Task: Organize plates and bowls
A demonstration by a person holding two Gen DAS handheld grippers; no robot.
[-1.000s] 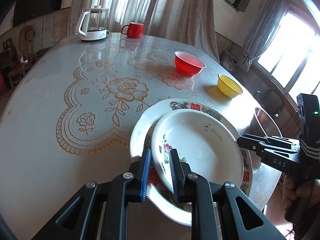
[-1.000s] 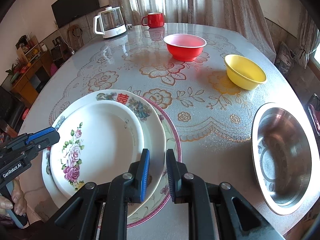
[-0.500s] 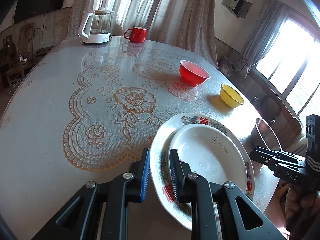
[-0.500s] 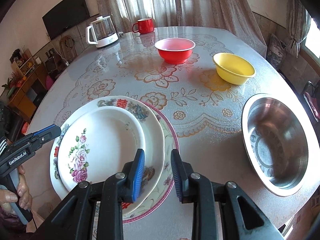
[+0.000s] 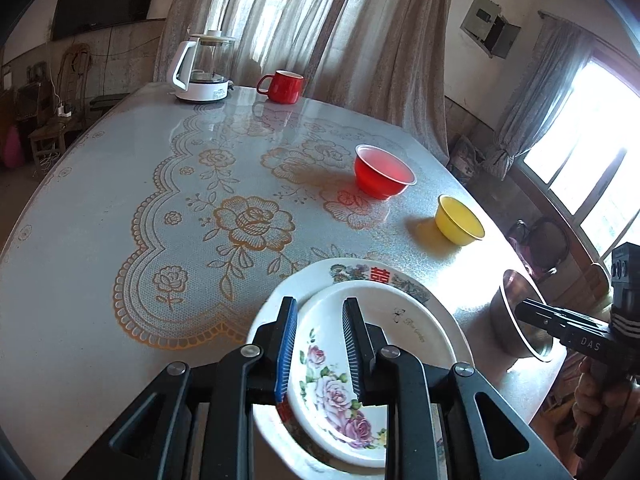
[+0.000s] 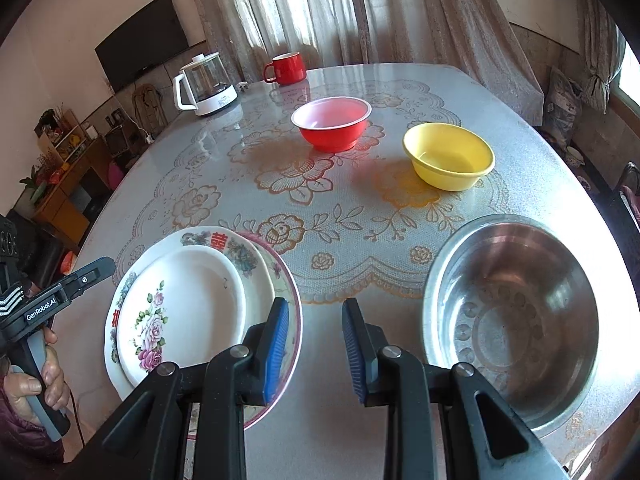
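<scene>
Resting on larger plates, the rose-painted plate (image 5: 352,368) lies beneath both parted hand-held grippers.

Stacked plates (image 6: 192,300) sat left of steel basin (image 6: 512,316); two bowls (image 6: 332,122) stood behind them on table (image 6: 400,240).

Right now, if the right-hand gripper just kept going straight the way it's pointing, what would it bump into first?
Probably bare table first: the right gripper, jaws open, points into the gap between the stacked plates and the steel bowl. Farther along sits the red bowl, though depth is hard to judge.
</scene>
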